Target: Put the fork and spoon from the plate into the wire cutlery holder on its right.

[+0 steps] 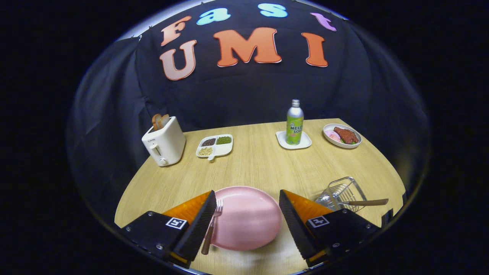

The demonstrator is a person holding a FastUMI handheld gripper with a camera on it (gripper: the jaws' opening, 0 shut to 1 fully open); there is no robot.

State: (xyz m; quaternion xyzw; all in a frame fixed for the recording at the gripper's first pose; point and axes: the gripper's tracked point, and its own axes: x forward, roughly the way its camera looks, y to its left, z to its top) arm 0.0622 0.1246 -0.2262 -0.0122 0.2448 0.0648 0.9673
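Note:
A pink plate [248, 221] lies on the wooden table, between my two fingers. A fork [212, 225] with a wooden handle rests on the plate's left edge, right beside my left finger, tines pointing away. My gripper [246, 200] is open, wide apart above the plate, holding nothing. To the right of the plate stands the wire cutlery holder [342, 193], tipped toward me. The spoon [353, 201] lies in it, bowl inside, its wooden handle sticking out to the right.
Farther back on the table [259, 164] stand a white toaster [164, 143] with bread, a divided dish of beans [214, 146], a green bottle [295, 123] on a small white tray, and a plate of food [342, 135].

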